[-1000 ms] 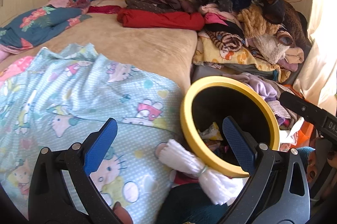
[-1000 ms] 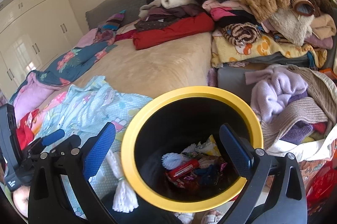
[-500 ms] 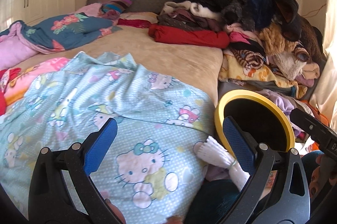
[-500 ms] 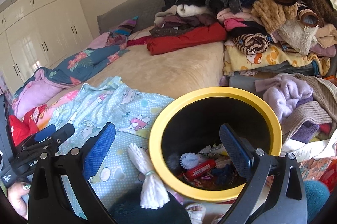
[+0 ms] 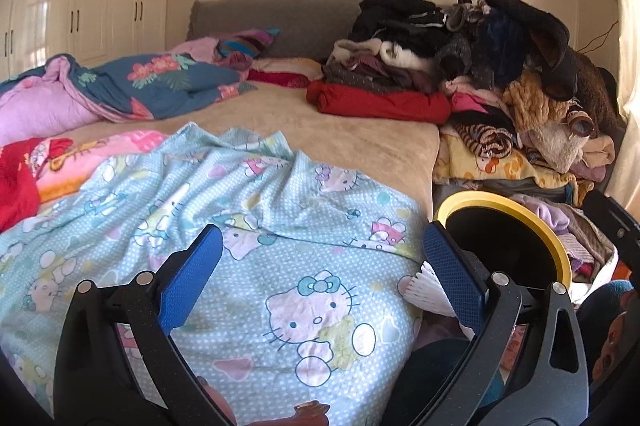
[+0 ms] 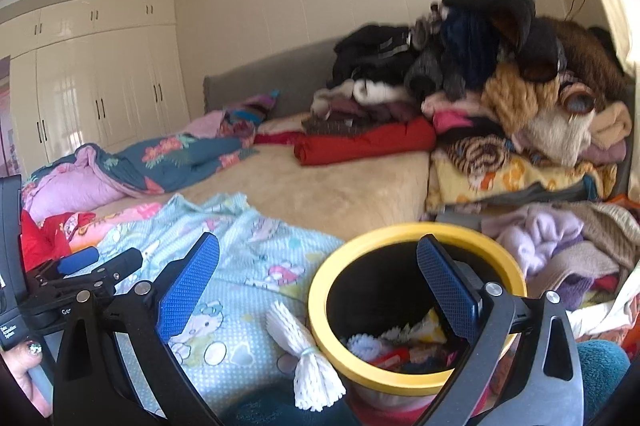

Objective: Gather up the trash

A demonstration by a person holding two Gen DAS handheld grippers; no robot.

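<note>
A black bin with a yellow rim [image 6: 348, 262] stands at the bed's near right corner; it also shows in the left wrist view [image 5: 532, 222]. Wrappers and other trash [image 6: 404, 344] lie in its bottom. A white tied paper bundle [image 6: 304, 354] lies against the bin's left side, partly hidden in the left wrist view [image 5: 420, 290]. My left gripper [image 5: 320, 282] is open and empty above the Hello Kitty sheet [image 5: 240, 226]. My right gripper [image 6: 320, 286] is open and empty, above the bin's left rim. The left gripper also shows in the right wrist view [image 6: 76, 270].
A tall pile of clothes [image 5: 500, 73] fills the bed's right side. A red folded cloth [image 5: 380, 101] and a blue floral quilt [image 5: 160, 85] lie farther back. White wardrobes [image 6: 92, 93] line the left wall. More clothes [image 6: 560, 238] lie right of the bin.
Both grippers have pulled up and back from the bin. The views now tilt toward the bed and wall. The bin sits lower and smaller in both views. Jaws stay open.
</note>
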